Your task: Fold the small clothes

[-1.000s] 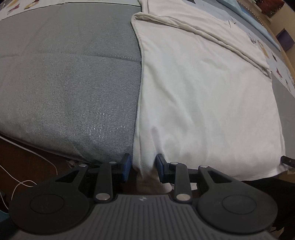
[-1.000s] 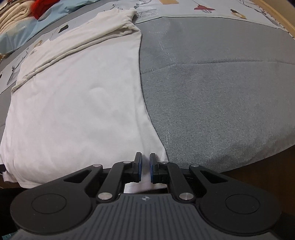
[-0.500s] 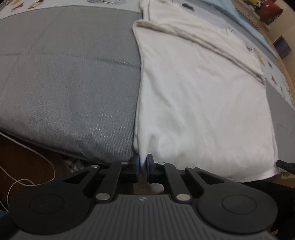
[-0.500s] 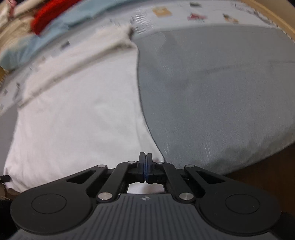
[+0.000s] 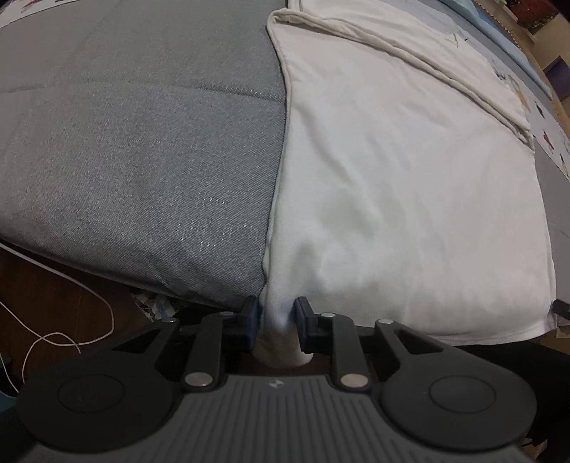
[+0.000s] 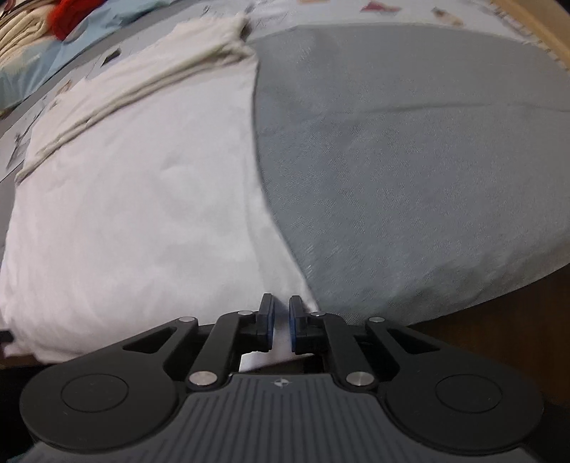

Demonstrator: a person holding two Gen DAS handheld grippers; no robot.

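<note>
A white shirt (image 5: 392, 178) lies flat on a grey padded cover (image 5: 142, 142), its far part folded over in a thick band. Its near hem hangs over the cover's edge. My left gripper (image 5: 276, 317) has the hem's left corner bunched between its blue pads; the jaws are opening and the cloth still fills the gap. In the right wrist view, the shirt (image 6: 142, 196) has its right hem corner in my right gripper (image 6: 281, 320). Those jaws are opening too, with a thin strip of cloth between the pads.
The grey cover (image 6: 409, 160) extends well beyond the shirt on both sides. A white cable (image 5: 71, 331) lies on the dark wooden floor below the edge. Light blue bedding (image 6: 35, 64) and a red item (image 6: 67, 14) sit at the far left.
Both grippers closed tight on the hem corners half a second ago and now stand slightly wider again, cloth still between the pads. The shirt has hardly shifted.
</note>
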